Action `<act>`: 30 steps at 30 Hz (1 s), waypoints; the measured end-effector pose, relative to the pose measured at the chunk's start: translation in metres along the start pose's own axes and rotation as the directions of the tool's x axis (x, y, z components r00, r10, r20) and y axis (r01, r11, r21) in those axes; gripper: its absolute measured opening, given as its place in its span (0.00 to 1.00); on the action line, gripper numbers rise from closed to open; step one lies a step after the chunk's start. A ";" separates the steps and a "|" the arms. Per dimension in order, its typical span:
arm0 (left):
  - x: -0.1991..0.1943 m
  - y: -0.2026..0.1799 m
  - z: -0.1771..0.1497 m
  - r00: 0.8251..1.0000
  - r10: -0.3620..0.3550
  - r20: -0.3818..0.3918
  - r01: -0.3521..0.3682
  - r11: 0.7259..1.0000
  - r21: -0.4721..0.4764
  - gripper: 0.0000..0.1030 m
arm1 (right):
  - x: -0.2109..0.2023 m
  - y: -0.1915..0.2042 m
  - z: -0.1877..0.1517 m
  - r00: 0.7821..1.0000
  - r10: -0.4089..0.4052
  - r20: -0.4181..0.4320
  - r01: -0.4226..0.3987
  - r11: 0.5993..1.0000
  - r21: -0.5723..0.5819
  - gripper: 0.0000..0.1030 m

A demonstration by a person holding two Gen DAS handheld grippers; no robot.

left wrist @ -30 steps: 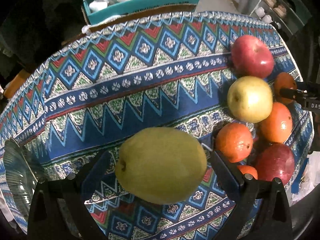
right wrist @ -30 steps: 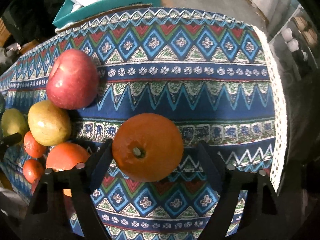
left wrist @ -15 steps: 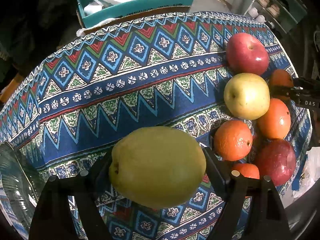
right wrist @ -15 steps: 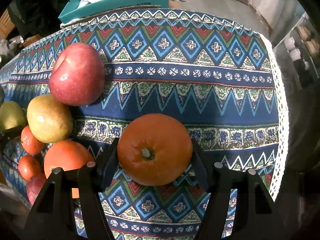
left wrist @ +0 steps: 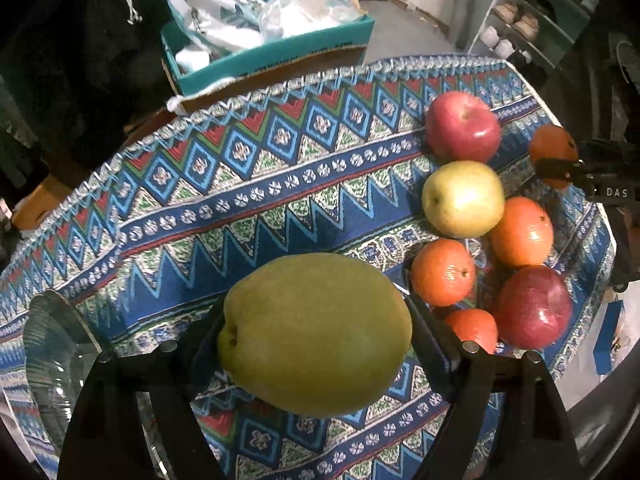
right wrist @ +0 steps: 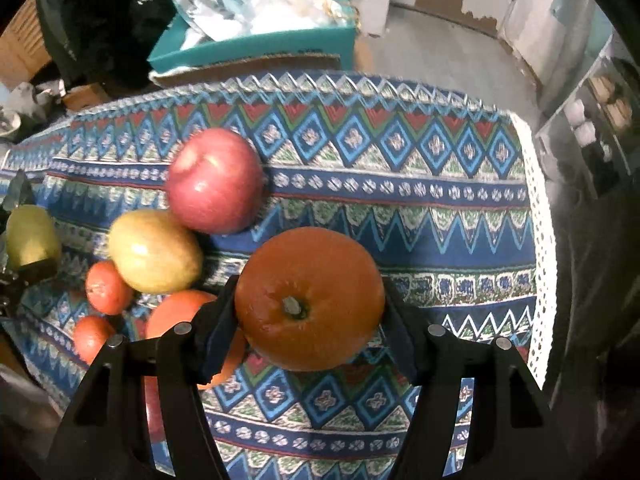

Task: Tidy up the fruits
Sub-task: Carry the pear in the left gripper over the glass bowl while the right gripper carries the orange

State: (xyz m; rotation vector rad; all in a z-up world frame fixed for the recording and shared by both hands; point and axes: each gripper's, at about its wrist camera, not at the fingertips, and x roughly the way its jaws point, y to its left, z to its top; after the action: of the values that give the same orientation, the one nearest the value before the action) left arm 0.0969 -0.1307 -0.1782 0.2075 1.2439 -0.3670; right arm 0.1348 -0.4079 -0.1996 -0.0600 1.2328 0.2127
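My left gripper [left wrist: 316, 344] is shut on a large green pear [left wrist: 316, 344] and holds it above the patterned tablecloth [left wrist: 240, 200]. My right gripper [right wrist: 308, 300] is shut on an orange [right wrist: 308, 300], also lifted off the cloth. The rest of the fruit lies in a cluster at the right of the left wrist view: a red apple [left wrist: 462, 128], a yellow apple [left wrist: 462, 200], a second red apple [left wrist: 534, 308] and three oranges [left wrist: 442, 272]. In the right wrist view the red apple [right wrist: 216, 180] and yellow apple [right wrist: 154, 250] lie to the left.
A clear glass bowl [left wrist: 52, 348] stands at the cloth's left edge. A teal box [left wrist: 276, 60] full of bags sits behind the table. The cloth's white lace edge [right wrist: 540, 240] marks the table's right side. Shelves [left wrist: 532, 20] stand at the far right.
Both grippers closed on their fruit and lifted it upward. The cameras rose, so more of the room behind the table shows.
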 end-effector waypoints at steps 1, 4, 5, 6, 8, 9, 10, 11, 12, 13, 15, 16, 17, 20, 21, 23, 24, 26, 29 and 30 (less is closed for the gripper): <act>-0.006 -0.001 -0.001 1.000 -0.001 0.008 0.001 1.000 0.000 0.83 | -0.004 0.004 0.002 1.000 0.001 0.009 -0.001 1.000 -0.007 0.64; -0.017 0.001 -0.001 1.000 -0.004 0.029 0.004 1.000 0.001 0.83 | -0.014 0.017 0.008 0.999 0.014 0.033 -0.013 1.000 -0.022 0.64; -0.022 0.002 -0.001 0.999 -0.003 0.038 0.003 1.000 0.002 0.83 | -0.016 0.020 0.007 0.999 0.016 0.038 -0.015 1.000 -0.026 0.64; -0.023 0.005 0.001 0.999 -0.001 0.044 0.001 1.000 0.003 0.83 | -0.021 0.024 0.010 0.999 0.022 0.049 -0.020 0.999 -0.032 0.64; -0.026 0.009 0.003 0.999 -0.001 0.053 0.001 1.000 0.002 0.83 | -0.026 0.033 0.007 0.997 0.035 0.064 -0.033 0.999 -0.037 0.64; -0.030 0.010 0.002 0.998 -0.004 0.058 0.004 1.000 0.000 0.83 | -0.030 0.036 0.007 0.997 0.042 0.072 -0.040 0.998 -0.040 0.64; -0.033 0.012 0.002 0.998 -0.008 0.062 0.008 1.000 -0.003 0.83 | -0.035 0.039 0.005 0.995 0.050 0.083 -0.047 0.998 -0.044 0.64; -0.038 0.014 0.001 0.998 -0.013 0.069 0.014 1.000 -0.008 0.83 | -0.039 0.042 0.003 0.994 0.057 0.092 -0.053 0.997 -0.048 0.64; -0.041 0.014 0.000 0.997 -0.015 0.074 0.016 1.000 -0.009 0.83 | -0.043 0.045 0.003 0.993 0.065 0.102 -0.060 0.997 -0.053 0.64; -0.046 0.016 -0.001 0.997 -0.014 0.080 0.015 1.000 -0.011 0.83 | -0.048 0.048 0.005 0.991 0.072 0.111 -0.066 0.996 -0.060 0.64; -0.053 0.020 -0.003 0.996 -0.016 0.092 0.017 1.000 -0.017 0.83 | -0.055 0.055 0.005 0.989 0.079 0.123 -0.071 0.995 -0.069 0.64; -0.056 0.021 -0.005 0.995 -0.016 0.096 0.018 1.000 -0.020 0.83 | -0.058 0.059 0.007 0.988 0.086 0.130 -0.076 0.994 -0.076 0.64; -0.060 0.024 -0.006 0.995 -0.017 0.100 0.020 1.000 -0.023 0.83 | -0.062 0.064 0.007 0.986 0.094 0.135 -0.083 0.993 -0.081 0.64; -0.072 0.030 -0.011 0.993 -0.016 0.116 0.020 0.999 -0.028 0.83 | -0.072 0.078 0.010 0.982 0.115 0.149 -0.100 0.990 -0.102 0.64; -0.077 0.033 -0.013 0.992 -0.010 0.126 0.014 0.999 -0.029 0.83 | -0.075 0.083 0.012 0.980 0.122 0.156 -0.106 0.988 -0.111 0.64; -0.083 0.039 -0.016 0.991 -0.003 0.134 0.008 0.999 -0.036 0.83 | -0.082 0.094 0.015 0.976 0.142 0.167 -0.122 0.984 -0.128 0.64; -0.087 0.042 -0.018 0.991 -0.003 0.137 0.009 0.999 -0.045 0.83 | -0.086 0.102 0.017 0.973 0.156 0.171 -0.133 0.981 -0.139 0.64; -0.093 0.050 -0.022 0.990 -0.007 0.140 0.016 0.998 -0.061 0.83 | -0.091 0.113 0.020 0.969 0.174 0.178 -0.146 0.977 -0.156 0.64; -0.101 0.062 -0.030 0.989 -0.004 0.148 0.016 0.996 -0.083 0.83 | -0.098 0.135 0.026 0.961 0.206 0.182 -0.172 0.967 -0.186 0.64; -0.104 0.066 -0.033 0.989 -0.001 0.151 0.015 0.996 -0.089 0.83 | -0.099 0.143 0.028 0.959 0.217 0.182 -0.181 0.964 -0.197 0.64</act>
State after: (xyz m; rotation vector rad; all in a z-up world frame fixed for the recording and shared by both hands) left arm 0.0648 -0.0420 -0.0931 0.0954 1.1095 -0.3266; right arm 0.1018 -0.2765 -0.0871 -0.0675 1.0136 0.4949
